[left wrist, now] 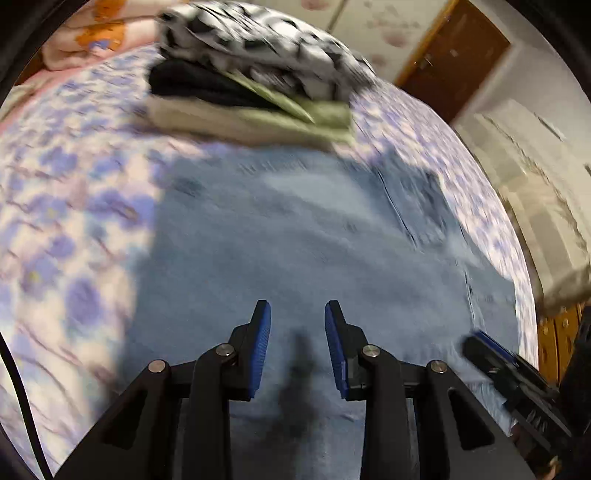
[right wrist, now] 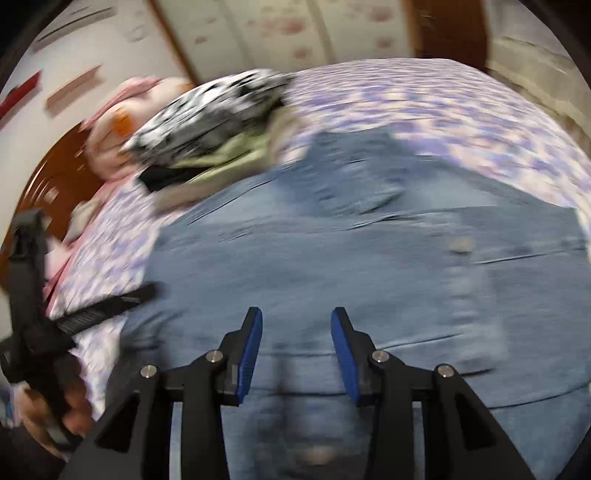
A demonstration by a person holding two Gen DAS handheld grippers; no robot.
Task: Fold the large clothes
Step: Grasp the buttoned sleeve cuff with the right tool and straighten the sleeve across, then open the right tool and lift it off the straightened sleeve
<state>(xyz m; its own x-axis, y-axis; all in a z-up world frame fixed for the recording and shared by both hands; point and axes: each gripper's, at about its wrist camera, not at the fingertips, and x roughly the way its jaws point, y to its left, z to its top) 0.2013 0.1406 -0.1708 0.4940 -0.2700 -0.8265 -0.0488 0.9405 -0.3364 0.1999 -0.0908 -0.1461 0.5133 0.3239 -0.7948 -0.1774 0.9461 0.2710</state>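
A large blue denim garment [left wrist: 295, 240] [right wrist: 332, 258] lies spread flat on the bed, blurred in both views. My left gripper [left wrist: 297, 310] hovers over its near part, blue pads apart and nothing pinched between them. My right gripper [right wrist: 296, 317] hangs over the same garment with its pads a little wider apart and an empty gap. The right gripper [left wrist: 491, 350] also shows at the lower right of the left wrist view. In the right wrist view, a finger [right wrist: 110, 304] of the left gripper reaches in from the left, held by a hand [right wrist: 55, 417].
A stack of folded clothes [left wrist: 251, 85] [right wrist: 207, 129], topped by a black-and-white patterned piece, sits just beyond the denim. The bed has a purple flowered sheet [left wrist: 74, 221] [right wrist: 443, 103]. A pink blanket [left wrist: 92, 33] lies behind the stack, by a wooden headboard [right wrist: 48, 192]. Beige covered furniture [left wrist: 535, 206] stands beside the bed.
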